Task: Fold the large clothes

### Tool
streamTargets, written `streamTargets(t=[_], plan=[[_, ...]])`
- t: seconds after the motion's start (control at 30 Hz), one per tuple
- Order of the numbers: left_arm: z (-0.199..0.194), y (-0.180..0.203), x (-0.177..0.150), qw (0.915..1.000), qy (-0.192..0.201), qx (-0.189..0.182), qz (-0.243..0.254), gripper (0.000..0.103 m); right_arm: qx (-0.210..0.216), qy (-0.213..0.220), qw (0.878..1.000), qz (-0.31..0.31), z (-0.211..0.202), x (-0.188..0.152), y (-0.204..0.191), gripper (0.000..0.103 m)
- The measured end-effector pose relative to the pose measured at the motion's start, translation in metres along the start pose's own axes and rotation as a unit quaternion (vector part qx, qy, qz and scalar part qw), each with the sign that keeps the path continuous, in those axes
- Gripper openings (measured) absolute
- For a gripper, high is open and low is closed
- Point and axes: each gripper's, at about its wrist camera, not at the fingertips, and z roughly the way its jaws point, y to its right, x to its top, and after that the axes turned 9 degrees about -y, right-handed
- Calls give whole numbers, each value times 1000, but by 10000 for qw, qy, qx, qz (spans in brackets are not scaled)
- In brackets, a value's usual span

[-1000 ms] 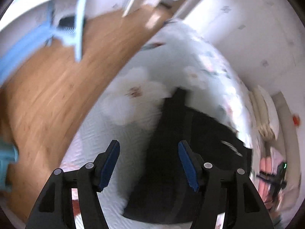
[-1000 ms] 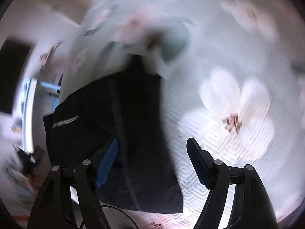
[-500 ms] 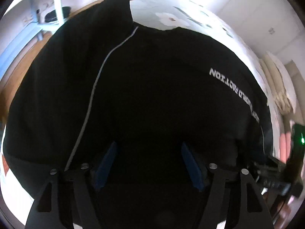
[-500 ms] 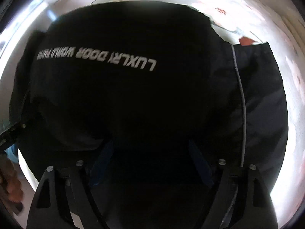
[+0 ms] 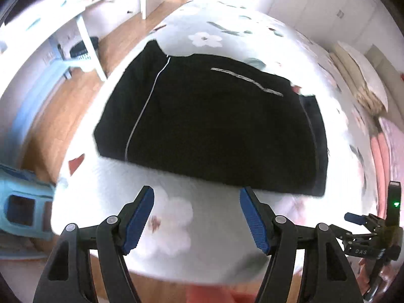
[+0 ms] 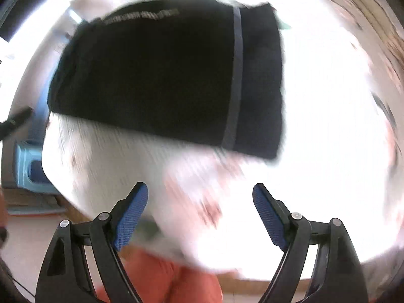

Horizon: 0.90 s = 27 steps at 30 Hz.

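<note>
A black garment [image 5: 214, 123] with a thin grey stripe and grey lettering lies folded into a flat rectangle on the bed's white floral cover [image 5: 174, 217]. It also shows in the right wrist view [image 6: 171, 75], blurred. My left gripper [image 5: 197, 217] is open and empty, held above the cover near the garment's near edge. My right gripper [image 6: 200, 214] is open and empty, also short of the garment's near edge. The right gripper shows at the lower right of the left wrist view [image 5: 366, 229].
A wooden floor [image 5: 63, 116] runs along the bed's left side. A white table leg [image 5: 91, 48] and a light blue stool [image 5: 22, 209] stand there. Pillows [image 5: 363, 75] lie at the far right. Orange fabric [image 6: 166, 280] shows below the bed's near edge.
Half a second ago both grippers were right over the black garment, which filled the views. Now both have pulled back toward the bed's near edge, open and clear of it.
</note>
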Motion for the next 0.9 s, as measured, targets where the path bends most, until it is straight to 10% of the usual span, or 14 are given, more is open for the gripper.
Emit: streamTargets(t=[0.13, 0.57, 0.9], plan=[[-55, 36, -22, 9993, 359, 116, -64, 73, 63, -57, 9994, 337, -34, -43, 29, 86], [-240, 147, -20, 9829, 1615, 791, 386, 80, -261, 1909, 9809, 282, -277, -76, -33, 92], [-293, 146, -9, 9793, 1699, 995, 462, 81, -428, 2426, 9688, 280, -336, -75, -81, 94]])
